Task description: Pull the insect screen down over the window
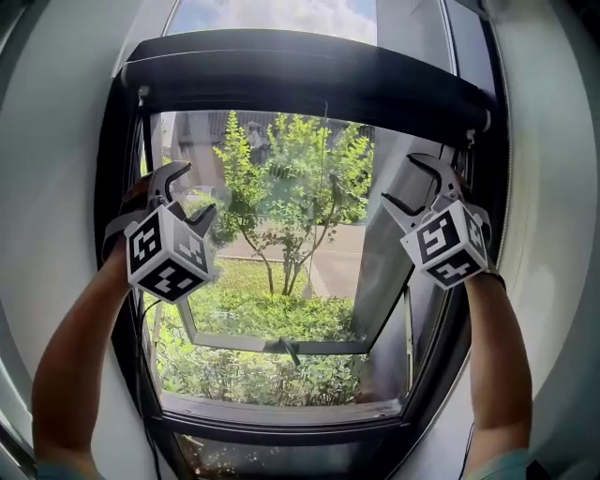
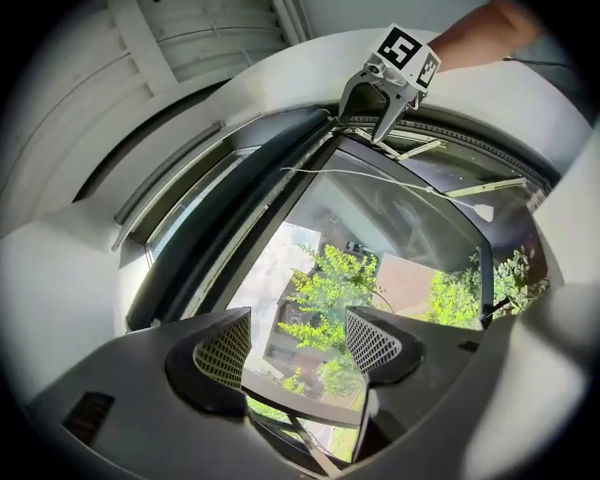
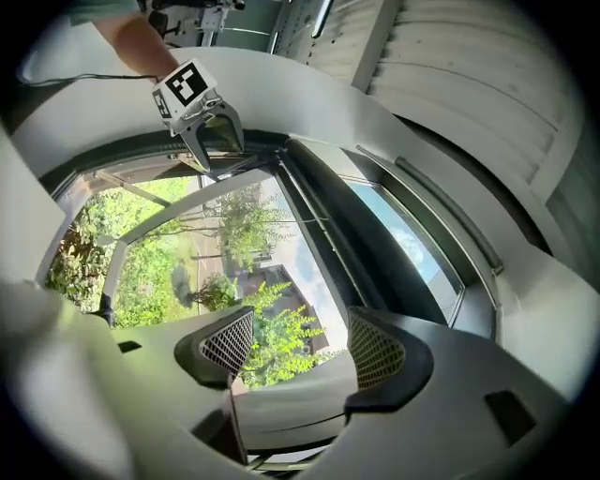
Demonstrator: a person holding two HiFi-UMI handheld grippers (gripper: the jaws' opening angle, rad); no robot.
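Below the dark screen bar (image 1: 309, 80), the left gripper (image 1: 187, 192) and right gripper (image 1: 406, 183) are hovering spread and empty; an uneven grab could be jamming it askew

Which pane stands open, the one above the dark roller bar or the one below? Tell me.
The lower pane: its grey frame is swung outward over the garden. The upper pane, above the roller bar, shows sky and no gap.

Dark-jawed left gripper (image 1: 195, 190) and right gripper (image 1: 401, 180) each bear a white cube (image 1: 169, 253) with black square markers.
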